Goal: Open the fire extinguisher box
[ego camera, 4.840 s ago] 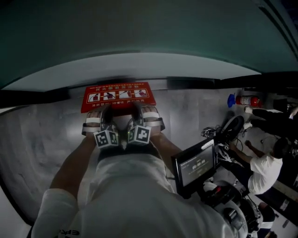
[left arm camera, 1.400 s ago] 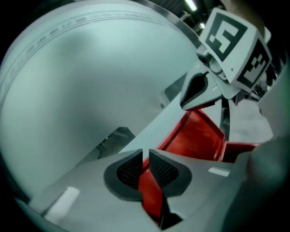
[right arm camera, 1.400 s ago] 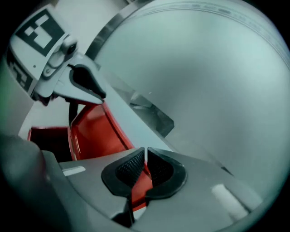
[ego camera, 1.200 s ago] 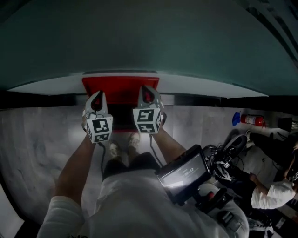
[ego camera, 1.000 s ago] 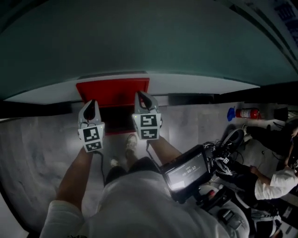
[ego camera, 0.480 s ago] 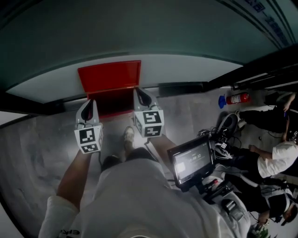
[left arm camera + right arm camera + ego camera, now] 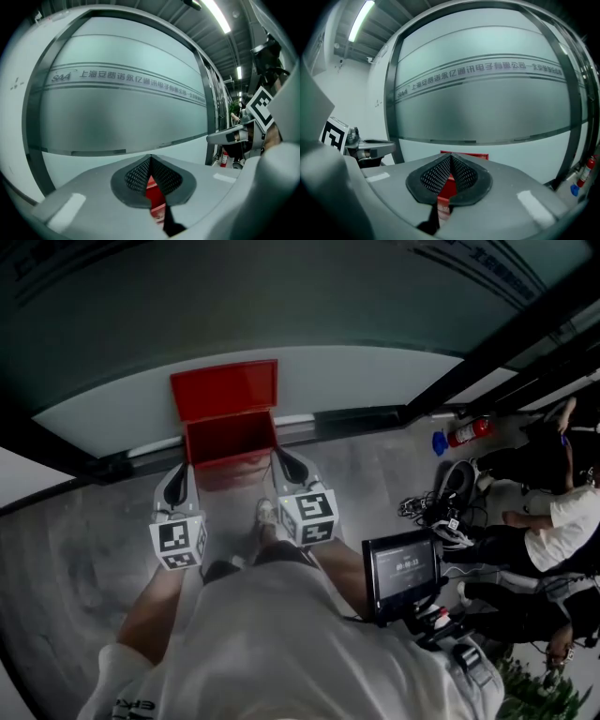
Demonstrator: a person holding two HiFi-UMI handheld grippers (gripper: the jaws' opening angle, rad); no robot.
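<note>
The red fire extinguisher box (image 7: pixel 230 440) stands on the floor against the glass wall, and its lid (image 7: pixel 225 388) is swung up and leans back on the wall. My left gripper (image 7: pixel 177 476) is shut and empty, just short of the box's front left corner. The right gripper (image 7: pixel 281 458) is also shut and empty, near the front right corner. Neither touches the box. In the left gripper view the jaws (image 7: pixel 150 161) are pressed together, with the red box (image 7: pixel 153 191) showing below them. The right gripper view shows the same: closed jaws (image 7: pixel 450 159), with the box (image 7: pixel 465 155) beyond them.
A frosted glass wall (image 7: pixel 281 306) with dark frames rises behind the box. A red fire extinguisher (image 7: pixel 467 432) lies at the right by a blue object (image 7: pixel 439 442). People (image 7: pixel 553 521) sit at the right beside cables and gear (image 7: pixel 441 512). A screen (image 7: pixel 403 568) hangs at my chest.
The lid, flat on the box several seconds ago, now stands open. Over the last second both grippers have drawn back from the box toward my body, and the head view has swung.
</note>
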